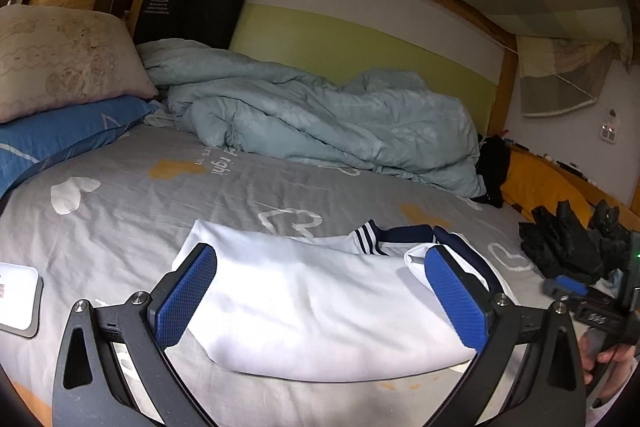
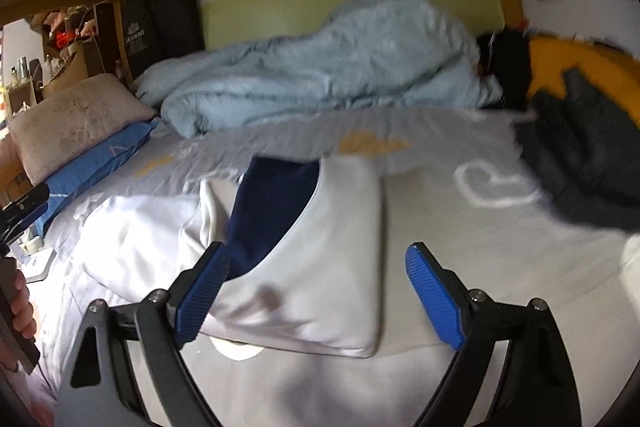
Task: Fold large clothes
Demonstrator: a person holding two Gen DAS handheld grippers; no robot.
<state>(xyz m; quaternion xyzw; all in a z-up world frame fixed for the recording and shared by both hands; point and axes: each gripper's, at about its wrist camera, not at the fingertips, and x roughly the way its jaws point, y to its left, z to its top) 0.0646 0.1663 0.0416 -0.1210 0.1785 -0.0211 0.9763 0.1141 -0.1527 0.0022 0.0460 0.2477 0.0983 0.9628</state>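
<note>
Blue-padded left hand-held gripper (image 1: 320,291) is spread wide, gripping nothing, and so is the right hand-held gripper (image 2: 316,291). Both hover low over the white garment with navy trim (image 1: 320,307), which lies folded flat on the grey heart-print bed sheet (image 1: 160,219). Further back there's a dark clothes pile (image 1: 568,247), then a rumpled pale blue duvet (image 1: 320,123) against the wall.
</note>
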